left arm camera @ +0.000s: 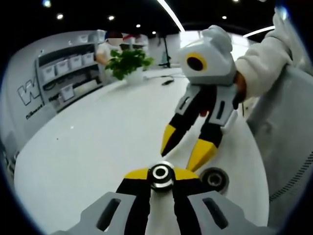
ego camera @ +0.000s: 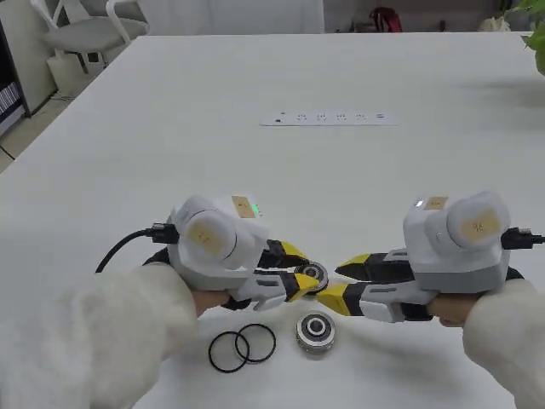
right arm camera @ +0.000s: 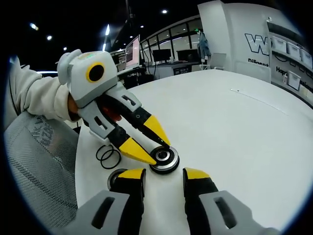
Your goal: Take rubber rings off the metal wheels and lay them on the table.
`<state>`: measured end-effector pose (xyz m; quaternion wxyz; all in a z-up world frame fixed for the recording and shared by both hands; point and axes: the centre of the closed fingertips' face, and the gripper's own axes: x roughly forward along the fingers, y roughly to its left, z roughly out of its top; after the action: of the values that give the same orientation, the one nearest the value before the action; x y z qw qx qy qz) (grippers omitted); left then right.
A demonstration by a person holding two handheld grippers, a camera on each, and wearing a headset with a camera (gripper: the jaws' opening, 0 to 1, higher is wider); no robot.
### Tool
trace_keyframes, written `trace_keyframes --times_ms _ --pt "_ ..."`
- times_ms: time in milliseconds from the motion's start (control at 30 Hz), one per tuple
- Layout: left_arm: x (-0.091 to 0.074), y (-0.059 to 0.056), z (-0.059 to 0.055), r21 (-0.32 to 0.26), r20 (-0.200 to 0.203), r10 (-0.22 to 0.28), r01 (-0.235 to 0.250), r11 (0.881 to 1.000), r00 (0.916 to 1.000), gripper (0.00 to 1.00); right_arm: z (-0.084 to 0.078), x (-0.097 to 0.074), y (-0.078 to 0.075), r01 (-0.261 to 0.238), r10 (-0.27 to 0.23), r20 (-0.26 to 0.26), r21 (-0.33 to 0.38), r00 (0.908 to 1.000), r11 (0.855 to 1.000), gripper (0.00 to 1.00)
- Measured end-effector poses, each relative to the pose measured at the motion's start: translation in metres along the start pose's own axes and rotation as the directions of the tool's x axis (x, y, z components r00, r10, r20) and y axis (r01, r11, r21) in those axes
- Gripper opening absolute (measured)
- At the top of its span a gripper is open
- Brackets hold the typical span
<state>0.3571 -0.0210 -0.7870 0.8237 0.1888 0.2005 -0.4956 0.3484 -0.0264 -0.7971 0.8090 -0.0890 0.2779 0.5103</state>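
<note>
Left hand-held gripper (ego camera: 301,268) grasps a metal wheel (ego camera: 312,274); right hand-held gripper (ego camera: 341,279), released, faces it just beside

Table (ego camera: 341,68) carries two overlapping rubber rings (ego camera: 243,346) just behind the left gripper (ego camera: 306,274), a metal wheel (ego camera: 316,330) beside them, a socket strip (ego camera: 328,118) far ahead
</note>
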Motion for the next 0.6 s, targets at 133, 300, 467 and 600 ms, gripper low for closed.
trace_keyframes --times_ms 133,300,467,600 --pt "0.0008 0.0002 -0.0002 -0.023 0.003 -0.001 0.001 1.000 1.0000 0.16 -0.0004 0.0011 0.0004 -0.001 0.001 -0.002 -0.006 1.0000 1.000 0.25" --pt "0.0005 -0.0010 -0.0011 -0.038 0.005 -0.009 0.009 0.999 0.9999 0.15 0.0000 0.0028 0.0014 0.000 0.000 -0.004 -0.013 1.0000 1.000 0.24" --pt "-0.0001 0.0002 -0.0014 -0.060 0.010 0.000 0.000 0.998 0.9999 0.13 -0.0013 0.0039 0.0017 0.001 -0.001 -0.010 -0.013 0.9999 1.000 0.22" --pt "-0.0006 -0.0017 -0.0012 -0.063 0.011 -0.008 0.008 0.998 0.9999 0.13 -0.0025 0.0044 0.0012 0.004 -0.004 -0.014 -0.017 0.9999 1.000 0.21"
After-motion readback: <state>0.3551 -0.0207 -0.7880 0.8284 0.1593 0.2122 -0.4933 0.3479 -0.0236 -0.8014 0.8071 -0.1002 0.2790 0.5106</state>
